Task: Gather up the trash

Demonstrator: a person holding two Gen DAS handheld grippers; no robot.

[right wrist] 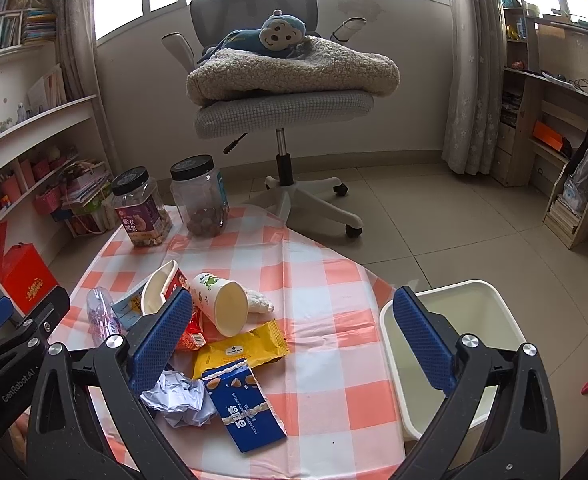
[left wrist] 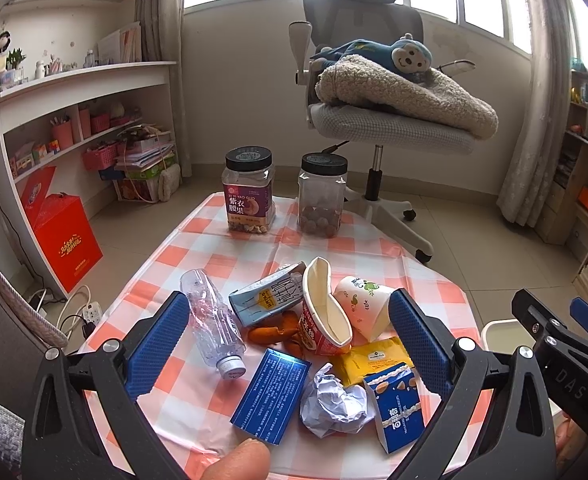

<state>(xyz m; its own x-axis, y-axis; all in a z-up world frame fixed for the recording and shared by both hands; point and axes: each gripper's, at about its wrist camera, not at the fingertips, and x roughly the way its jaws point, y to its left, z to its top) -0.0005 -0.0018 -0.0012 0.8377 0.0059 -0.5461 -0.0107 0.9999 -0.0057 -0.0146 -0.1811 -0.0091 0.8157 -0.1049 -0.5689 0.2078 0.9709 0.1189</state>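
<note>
A pile of trash lies on the checked tablecloth (left wrist: pixel 198 248): a crushed clear bottle (left wrist: pixel 212 322), a milk carton (left wrist: pixel 268 296), a red noodle cup (left wrist: pixel 326 308), a paper cup (left wrist: pixel 364 304), a yellow wrapper (left wrist: pixel 374 360), a dark blue box (left wrist: pixel 270 394), crumpled paper (left wrist: pixel 334 402) and a blue snack box (left wrist: pixel 396 406). My left gripper (left wrist: pixel 290 340) is open and empty above the pile. My right gripper (right wrist: pixel 294 340) is open and empty, right of the pile, over the cloth. A white bin (right wrist: pixel 474 300) stands right of the table.
Two black-lidded jars (left wrist: pixel 249 190) (left wrist: pixel 321 196) stand at the table's far edge. A grey office chair (right wrist: pixel 282 112) with a blanket and a plush monkey is behind the table. Shelves line both walls. A red box (left wrist: pixel 64 236) sits on the floor at left.
</note>
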